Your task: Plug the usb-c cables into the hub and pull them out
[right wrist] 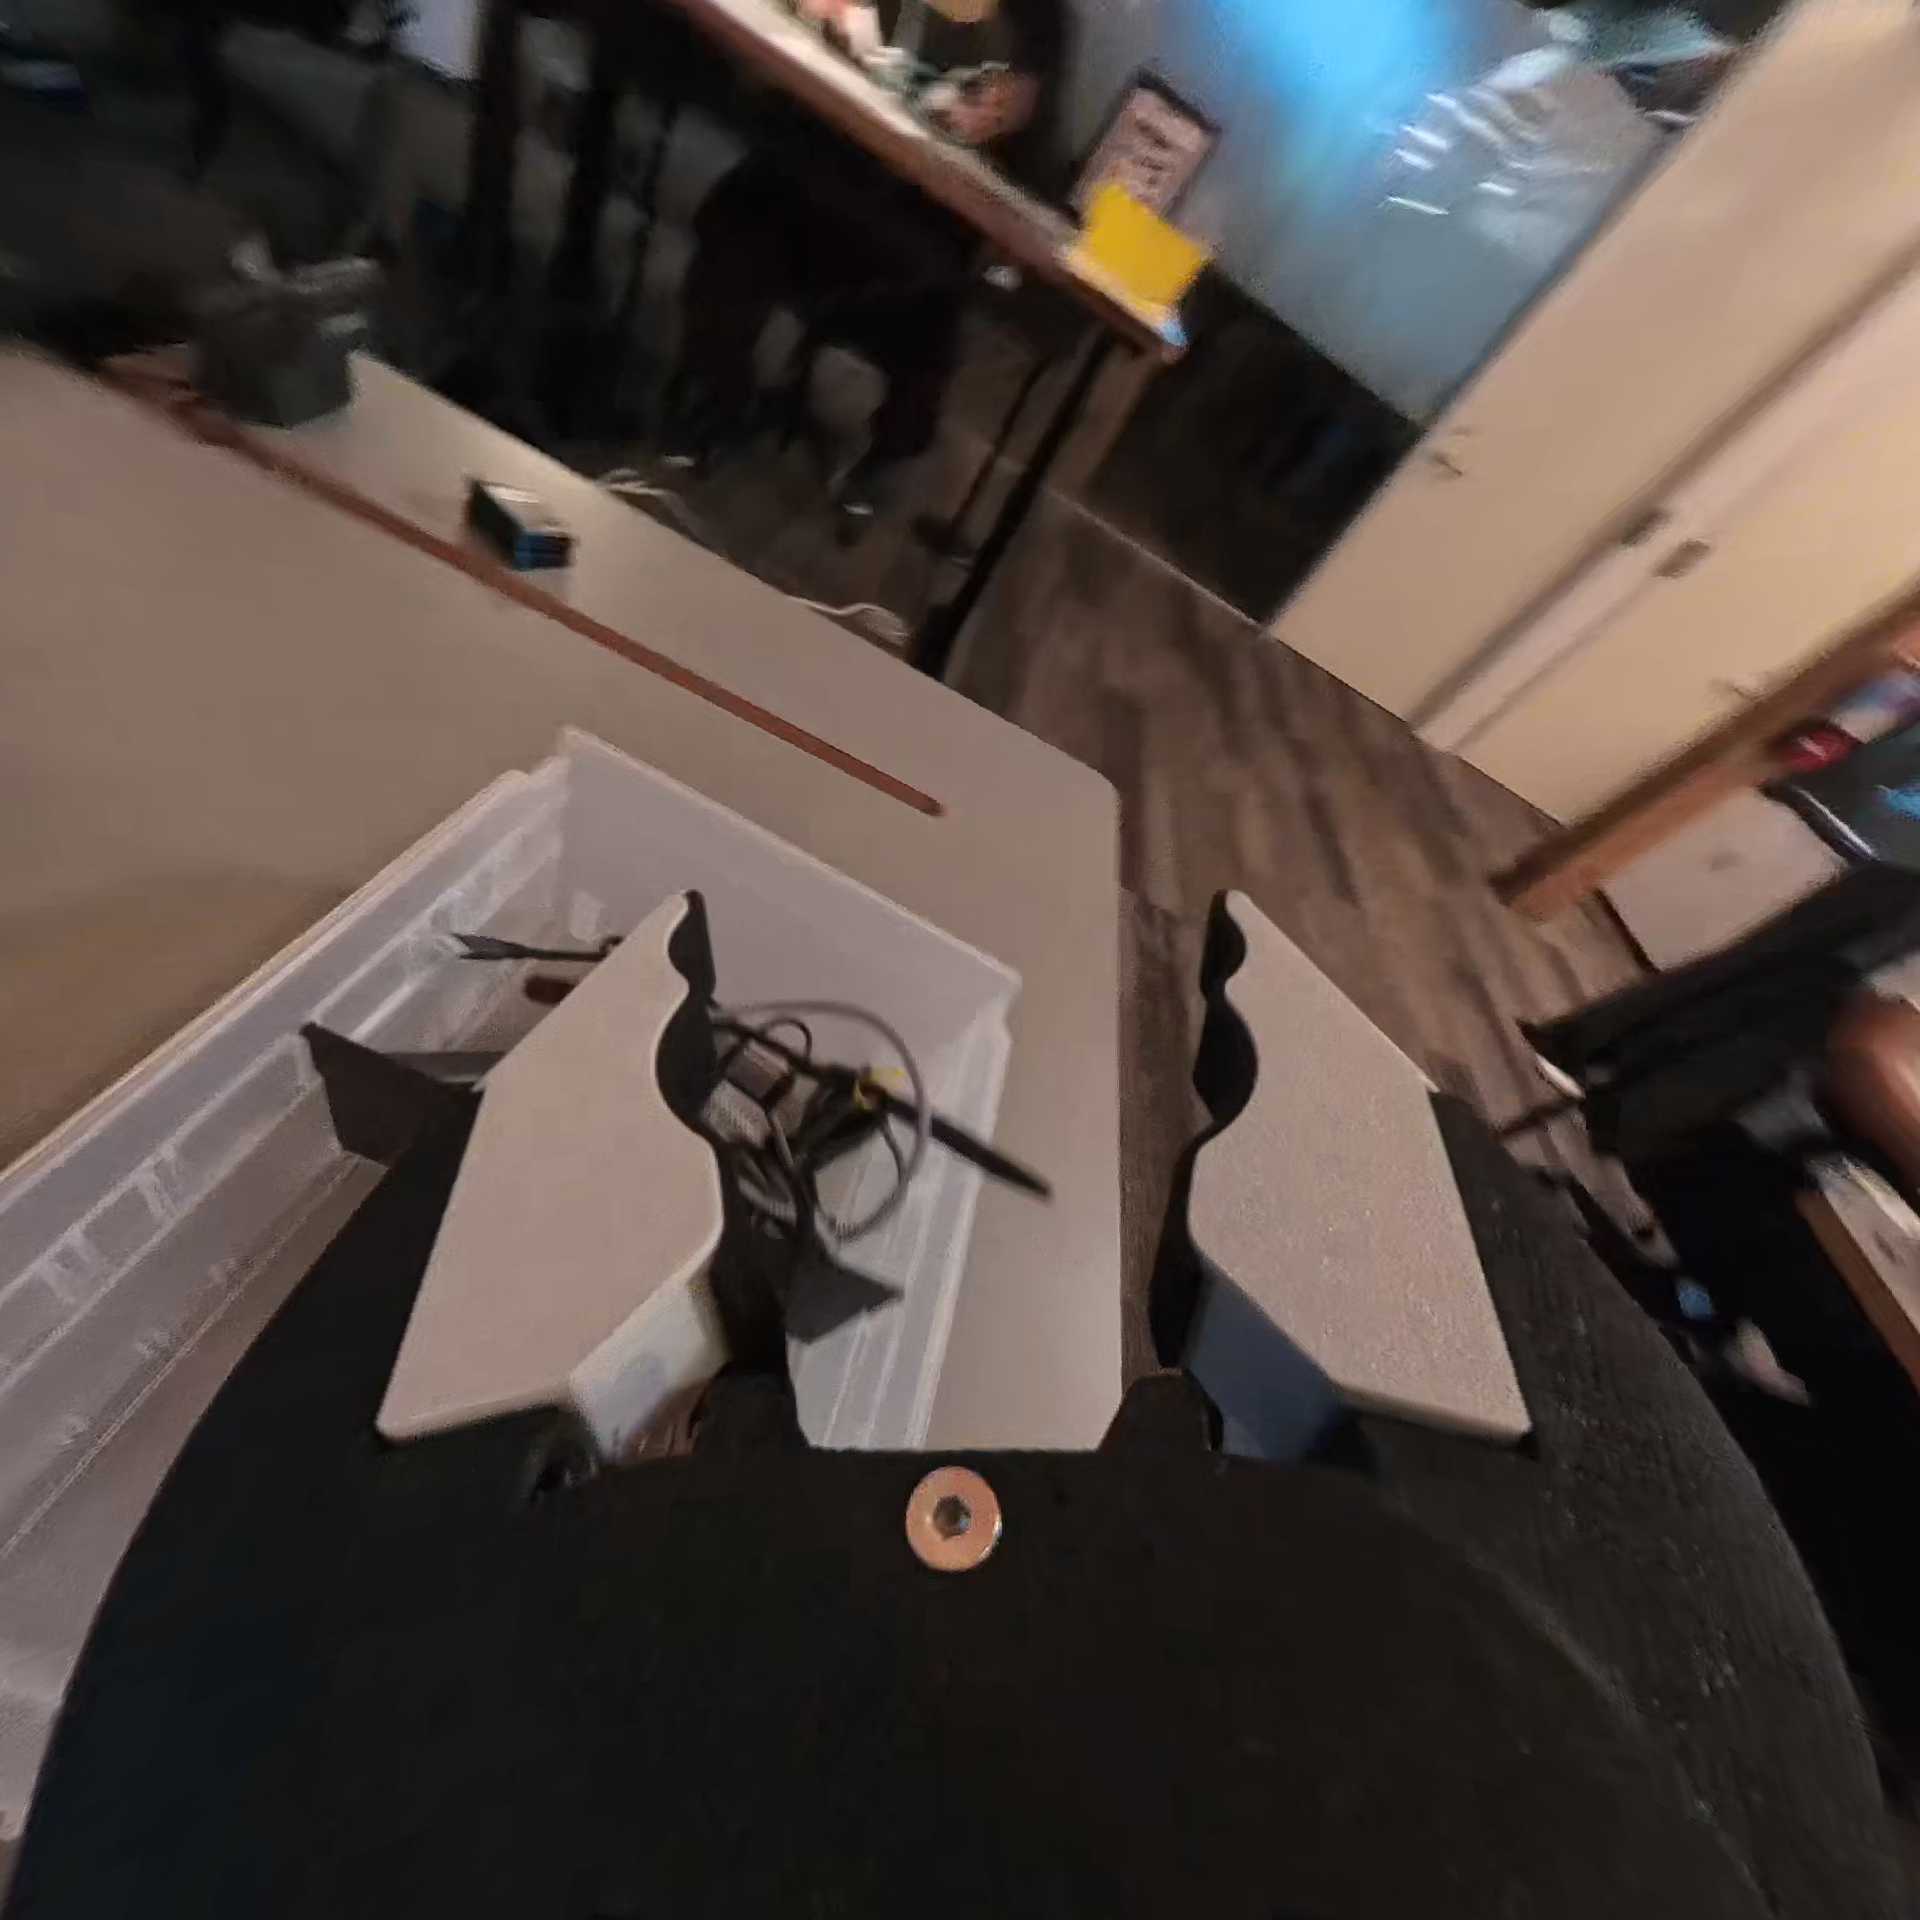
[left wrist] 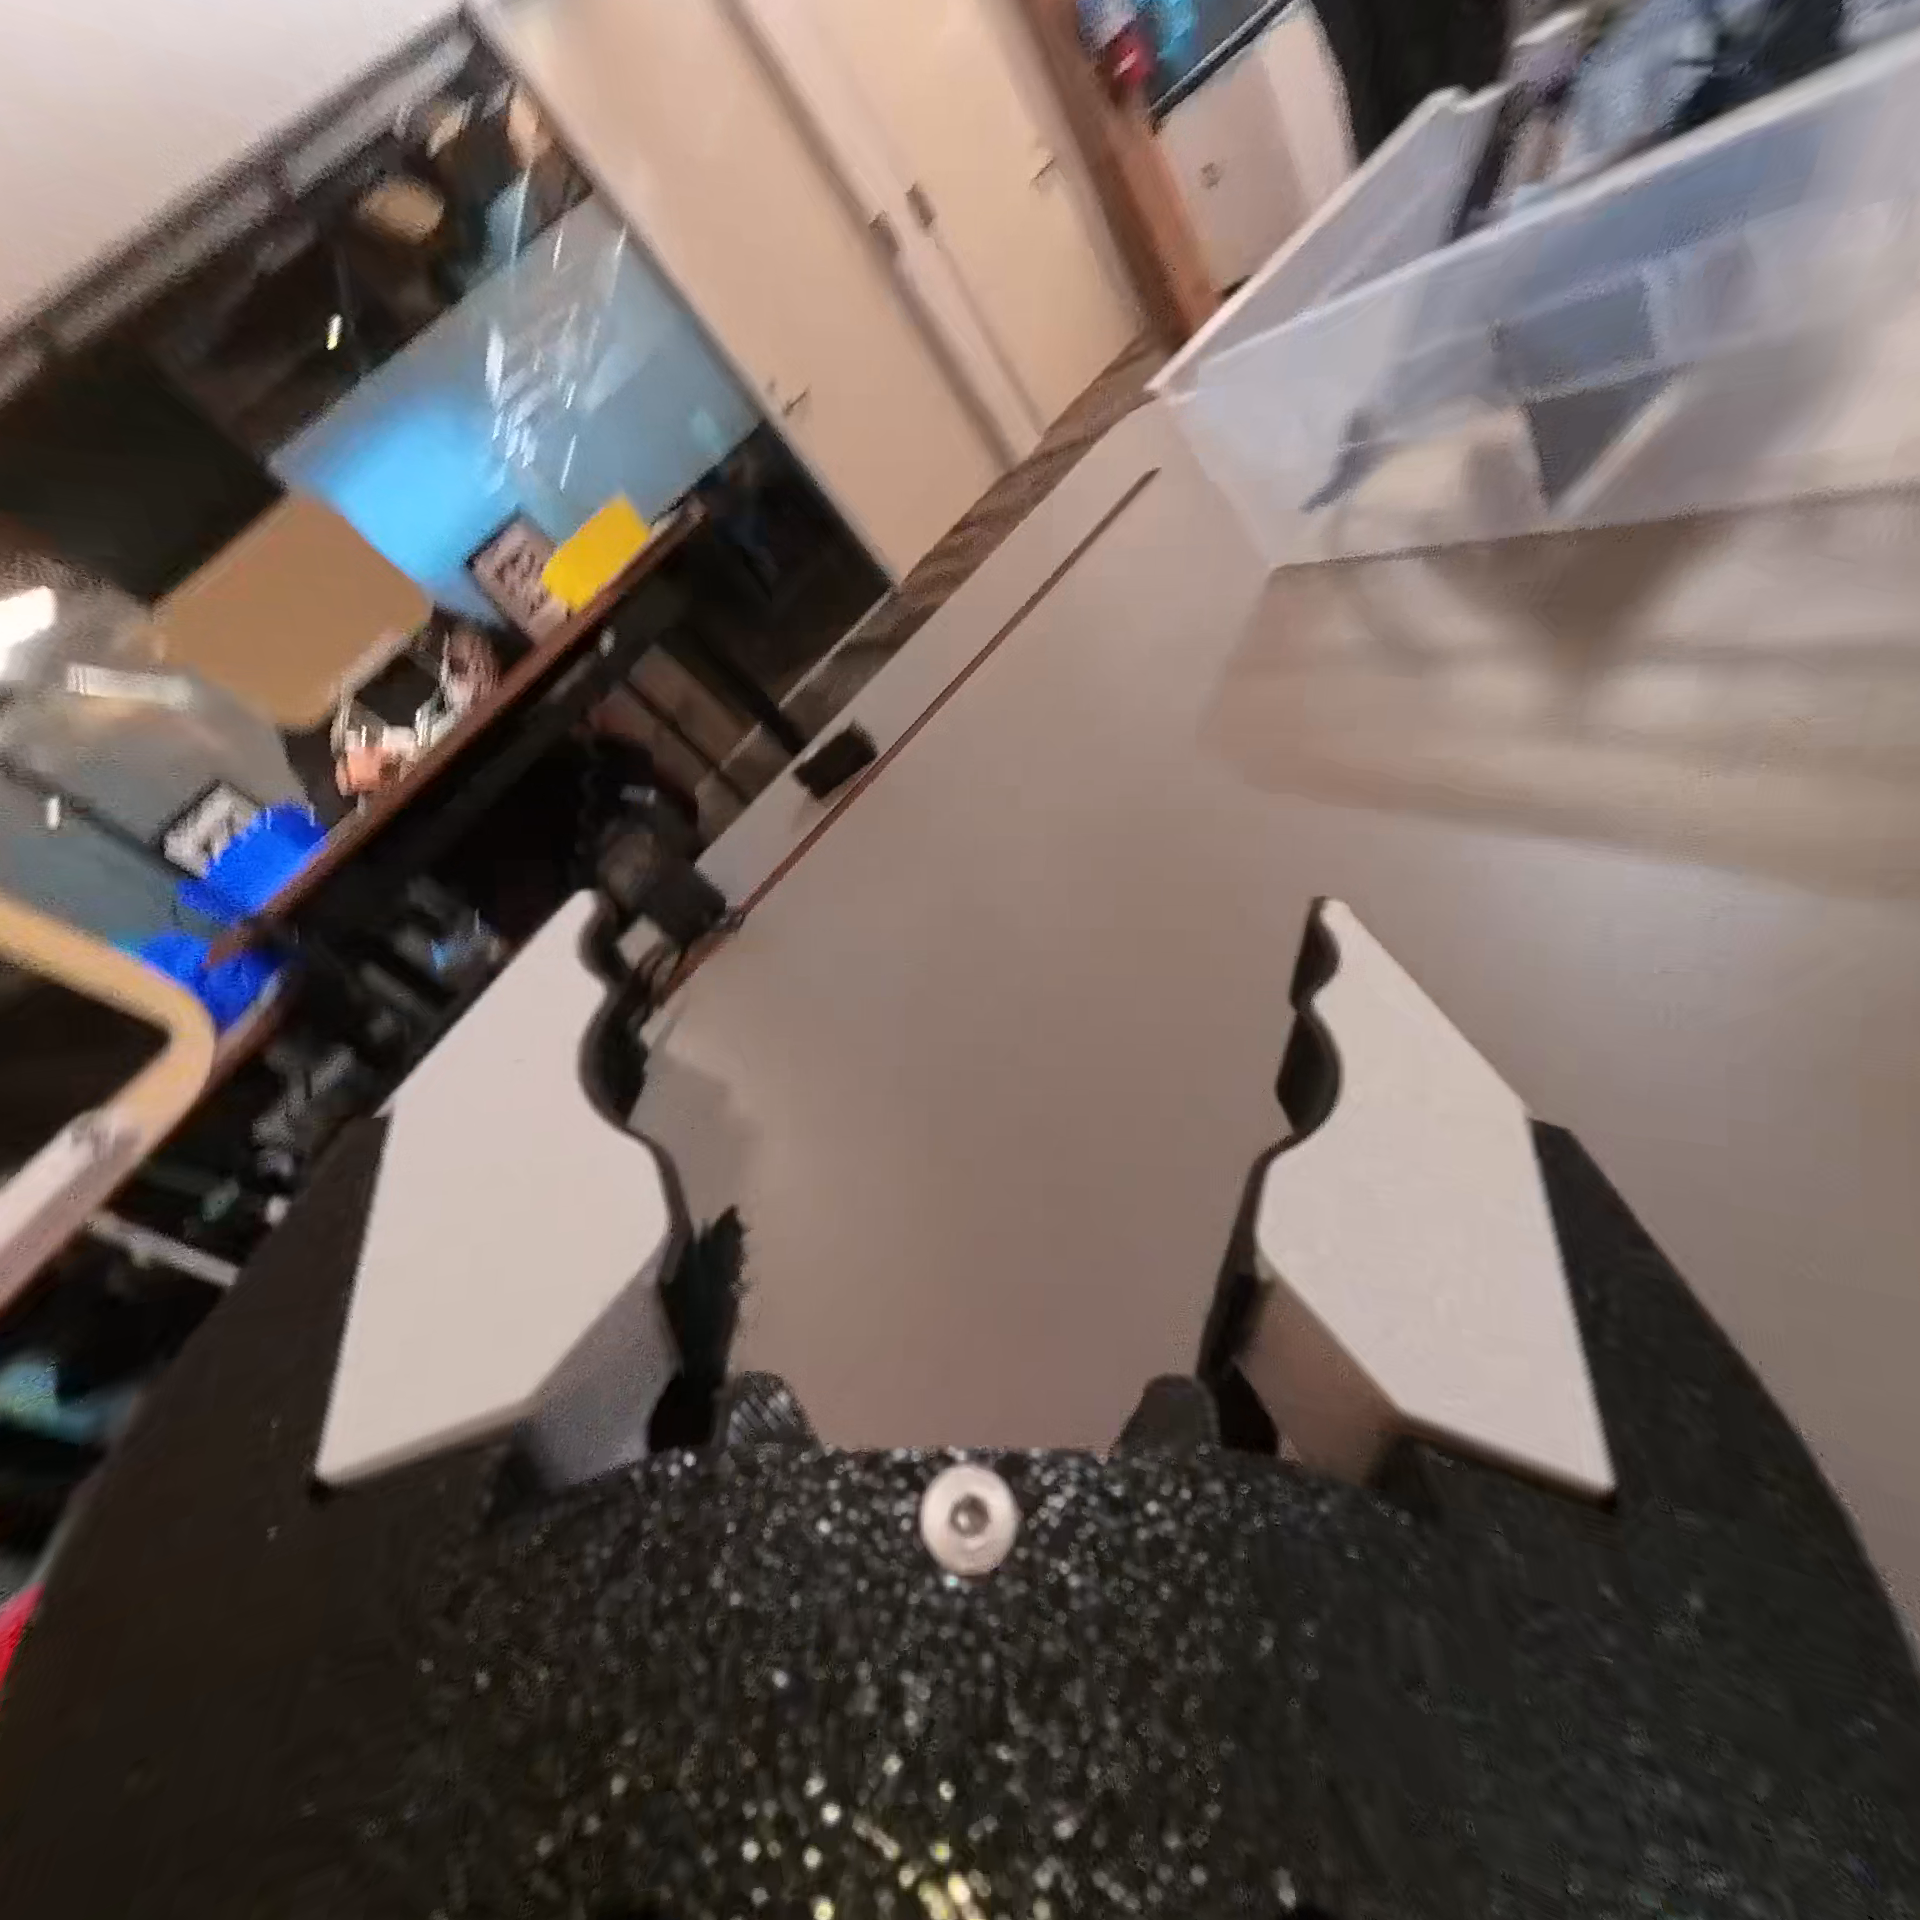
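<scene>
Left tool [left wrist: 956,914] hangs over bare pale counter [left wrist: 1039,987], jaws spread wide, nothing between them. The counter's near edge cuts diagonally just past its left fingertip [left wrist: 566,935], with dark clutter beyond; a thin brown seam [left wrist: 966,665] runs along that side. Blurred clear bins [left wrist: 1558,312] crowd the upper right, leaving open surface straight ahead.

Right tool [right wrist: 956,914] is also spread and bare, poised over the rounded counter corner [right wrist: 1091,810], carpet [right wrist: 1299,831] beyond. Below its left fingertip [right wrist: 665,935] sits a clear plastic bin [right wrist: 260,1091], and there are the cables [right wrist: 821,1101], a grey and black tangle down inside, apart from both pads. A small dark box [right wrist: 520,514] lies far off by the seam; whether it is the hub, cannot tell.
</scene>
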Tool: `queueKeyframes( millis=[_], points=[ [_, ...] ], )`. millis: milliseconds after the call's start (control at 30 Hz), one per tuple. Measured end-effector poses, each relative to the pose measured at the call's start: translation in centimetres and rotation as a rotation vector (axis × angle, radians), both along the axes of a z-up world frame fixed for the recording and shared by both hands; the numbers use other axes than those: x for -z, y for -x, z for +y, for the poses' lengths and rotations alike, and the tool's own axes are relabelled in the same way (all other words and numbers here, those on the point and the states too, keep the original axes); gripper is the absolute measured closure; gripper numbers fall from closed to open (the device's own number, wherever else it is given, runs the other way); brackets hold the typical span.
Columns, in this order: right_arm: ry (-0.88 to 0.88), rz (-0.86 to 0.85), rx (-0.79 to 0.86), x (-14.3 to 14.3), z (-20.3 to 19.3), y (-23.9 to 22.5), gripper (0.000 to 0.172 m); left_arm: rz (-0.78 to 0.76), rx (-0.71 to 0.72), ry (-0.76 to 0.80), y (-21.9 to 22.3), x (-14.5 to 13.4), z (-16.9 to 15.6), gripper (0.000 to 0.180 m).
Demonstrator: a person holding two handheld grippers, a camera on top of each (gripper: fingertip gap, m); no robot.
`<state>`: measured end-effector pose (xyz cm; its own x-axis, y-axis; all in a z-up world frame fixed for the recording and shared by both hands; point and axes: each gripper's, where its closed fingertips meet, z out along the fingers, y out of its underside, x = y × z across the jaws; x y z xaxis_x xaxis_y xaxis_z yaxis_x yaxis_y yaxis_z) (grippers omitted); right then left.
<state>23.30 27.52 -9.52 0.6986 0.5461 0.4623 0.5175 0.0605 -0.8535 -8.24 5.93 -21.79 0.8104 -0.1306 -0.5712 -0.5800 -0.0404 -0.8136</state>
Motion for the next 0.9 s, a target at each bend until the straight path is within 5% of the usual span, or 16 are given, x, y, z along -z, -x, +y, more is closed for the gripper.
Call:
queueKeyframes(
  millis=[133,267,433,533,667,767,833,900],
  points=[
    [0.109,0.068,0.207,5.9,-3.1,-5.4,0.061,-0.135,-0.225,0.080,5.2,-4.0,-0.5,0.025],
    [0.442,0.022,0.326,12.7,-3.3,-8.6,0.022,-0.471,-0.346,0.217,9.5,-4.5,-3.0,0.021],
    [0.559,-0.074,0.314,16.1,-3.5,-9.0,0.036,-0.412,-0.752,0.503,16.3,1.7,-10.8,0.021],
    [0.697,-0.080,0.329,18.7,-4.0,-9.6,0.071,-0.469,-0.787,0.654,17.0,5.3,-14.3,0.022],
    [0.731,-0.074,0.339,19.5,-3.9,-9.9,0.130,-0.467,-0.816,0.746,16.9,6.1,-17.6,0.054],
    [0.734,-0.040,0.308,19.5,-3.7,-9.0,0.165,-0.458,-0.842,0.826,17.3,7.4,-19.6,0.097],
    [0.732,-0.045,0.296,19.4,-3.8,-8.5,0.166,-0.455,-0.837,0.888,17.3,8.6,-20.5,0.149],
    [0.753,-0.026,0.248,19.4,-4.3,-7.3,0.168,-0.479,-0.786,0.865,17.1,8.8,-20.0,0.165]
  ],
)
